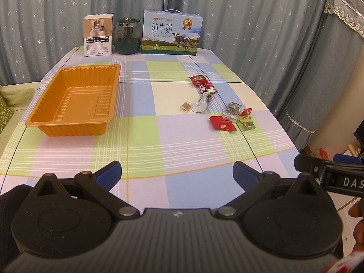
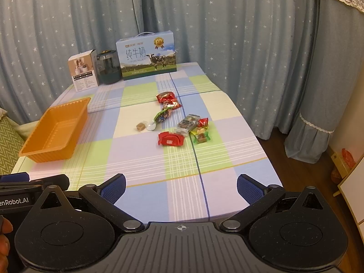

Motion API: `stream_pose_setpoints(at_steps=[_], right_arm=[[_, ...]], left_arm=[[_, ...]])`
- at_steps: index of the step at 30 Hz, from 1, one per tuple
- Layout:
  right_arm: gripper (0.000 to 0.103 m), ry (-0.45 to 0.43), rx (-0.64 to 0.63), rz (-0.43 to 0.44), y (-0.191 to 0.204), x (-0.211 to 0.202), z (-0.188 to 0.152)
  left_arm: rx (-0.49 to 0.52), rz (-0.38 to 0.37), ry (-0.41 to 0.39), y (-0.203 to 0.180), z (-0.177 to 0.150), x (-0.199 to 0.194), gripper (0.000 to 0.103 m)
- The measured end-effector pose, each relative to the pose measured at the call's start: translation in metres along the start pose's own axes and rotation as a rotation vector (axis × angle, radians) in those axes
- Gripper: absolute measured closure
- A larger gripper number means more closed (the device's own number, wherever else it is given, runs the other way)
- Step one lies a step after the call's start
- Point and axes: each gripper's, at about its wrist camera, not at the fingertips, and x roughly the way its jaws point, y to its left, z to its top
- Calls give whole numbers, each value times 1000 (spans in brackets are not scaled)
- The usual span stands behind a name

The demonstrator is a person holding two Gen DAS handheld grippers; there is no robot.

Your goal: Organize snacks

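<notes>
An empty orange plastic tray [image 1: 56,122] [image 2: 34,152] stands on the left side of the checked tablecloth. Several wrapped snacks lie loose on the right: a flat red packet [image 1: 222,123] [image 2: 170,138], a clear-wrapped bar [image 1: 232,109] [image 2: 187,122], small green and red candies [image 1: 246,122] [image 2: 201,136], a brown caramel [image 1: 185,107] [image 2: 140,126], a white-green pouch [image 1: 201,104] [image 2: 159,118] and red bags [image 1: 201,82] [image 2: 167,99] farther back. My left gripper [image 1: 177,175] and right gripper [image 2: 180,187] hover open over the near table edge, both holding nothing.
At the table's far edge stand a white product box [image 1: 98,35], a dark glass jar [image 1: 127,36] and a blue milk carton case [image 1: 171,36]. Star-patterned curtains hang behind. A green sofa cushion [image 1: 4,111] is left of the table; wooden floor lies right.
</notes>
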Motion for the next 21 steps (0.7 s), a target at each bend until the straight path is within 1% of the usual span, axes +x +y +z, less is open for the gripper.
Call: stream_pose_setpoints(at_steps=[21], right_arm=[[0,0,1,-1,1,0,0]], left_arm=[[-1,0,-3,0,0,0,0]])
